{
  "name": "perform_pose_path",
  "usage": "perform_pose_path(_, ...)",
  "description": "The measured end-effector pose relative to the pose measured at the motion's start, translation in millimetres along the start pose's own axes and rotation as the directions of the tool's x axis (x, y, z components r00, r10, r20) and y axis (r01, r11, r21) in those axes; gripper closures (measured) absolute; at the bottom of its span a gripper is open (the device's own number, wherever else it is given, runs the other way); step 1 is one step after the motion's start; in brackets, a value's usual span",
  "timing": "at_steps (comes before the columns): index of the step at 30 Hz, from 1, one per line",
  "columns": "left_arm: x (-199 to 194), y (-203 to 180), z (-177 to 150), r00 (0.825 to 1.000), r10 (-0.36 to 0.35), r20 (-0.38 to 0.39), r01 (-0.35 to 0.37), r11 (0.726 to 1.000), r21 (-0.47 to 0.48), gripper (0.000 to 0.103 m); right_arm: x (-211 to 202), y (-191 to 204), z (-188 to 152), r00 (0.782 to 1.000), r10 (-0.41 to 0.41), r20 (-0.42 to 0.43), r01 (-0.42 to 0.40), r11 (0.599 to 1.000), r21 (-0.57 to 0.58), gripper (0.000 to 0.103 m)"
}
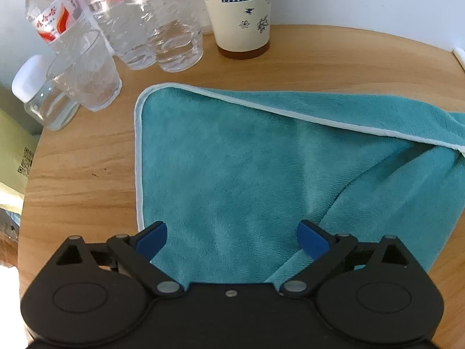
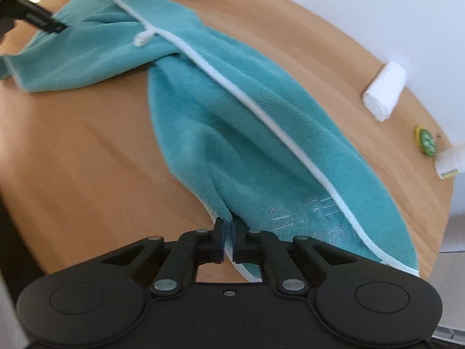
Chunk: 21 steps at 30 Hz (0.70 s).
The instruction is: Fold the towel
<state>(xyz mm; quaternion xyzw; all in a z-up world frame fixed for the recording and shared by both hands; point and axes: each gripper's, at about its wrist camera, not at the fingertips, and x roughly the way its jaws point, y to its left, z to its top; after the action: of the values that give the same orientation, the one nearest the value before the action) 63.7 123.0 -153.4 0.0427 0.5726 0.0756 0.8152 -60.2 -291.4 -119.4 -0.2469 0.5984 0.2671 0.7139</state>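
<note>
Right claw (image 2: 228, 234): fingers pressed together, pinching a bunched fold of the teal towel (image 2: 232, 122) at its near end.
Left claw (image 1: 232, 240): blue pads spread wide, hovering over the towel's near edge, gripping nothing.
Towel: on the round wooden desk (image 2: 72, 151), partly folded over itself, white piping running diagonally along the top flap, white hang loop (image 2: 143, 38) on that piping.
Beyond the towel: clear water bottles (image 1: 122, 26), a small glass jar (image 1: 43, 99), and a patterned paper cup (image 1: 241, 11) at the desk's far rim.
Right of the towel: a white roll (image 2: 383, 94) and a green-yellow cap (image 2: 425, 141) near the desk edge.
</note>
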Motion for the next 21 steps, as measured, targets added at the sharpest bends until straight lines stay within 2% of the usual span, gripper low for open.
perform_pose_path(5, 1.2, 0.1, 0.9, 1.0, 0.006, -0.006, -0.006, 1.0, -0.007, 0.001, -16.8, 7.0, -24.4, 0.995, 0.072, -0.074, -0.075, 0.996, -0.042, 0.099)
perform_pose_path(9, 1.0, -1.0, 1.8, 1.0, 0.018, -0.006, -0.018, 1.0, 0.005, 0.001, -21.9, 11.2, -52.0, 0.978, 0.129, -0.166, -0.135, 0.99, -0.029, 0.099)
perform_pose_path(12, 0.7, -5.1, 2.2, 0.999, 0.049, 0.012, -0.05, 0.998, 0.041, 0.0, -20.9, 10.2, -72.5, 0.969, 0.12, -0.216, -0.127, 0.992, -0.022, 0.099)
perform_pose_path(16, 2.4, -0.8, 4.4, 0.999, 0.041, 0.004, -0.041, 0.999, 0.014, 0.0, -14.1, 7.8, -87.5, 0.972, 0.07, -0.226, -0.073, 0.997, -0.005, 0.099)
perform_pose_path(17, 2.7, -0.7, 5.1, 0.999, 0.042, 0.003, -0.042, 0.999, 0.014, 0.0, -15.0, 10.4, -88.1, 0.976, 0.043, -0.216, -0.049, 0.999, -0.02, 0.095)
perform_pose_path(19, 2.5, -1.8, 6.4, 0.999, 0.051, 0.0, -0.051, 0.999, 0.019, 0.0, -20.5, 12.9, -88.2, 0.975, 0.055, -0.217, -0.062, 0.998, -0.026, 0.091)
perform_pose_path(21, 2.0, -3.6, 6.9, 0.998, 0.064, -0.004, -0.064, 0.998, 0.027, 0.0, -33.3, 14.7, -87.8, 0.98, 0.054, -0.19, -0.064, 0.997, -0.042, 0.071)
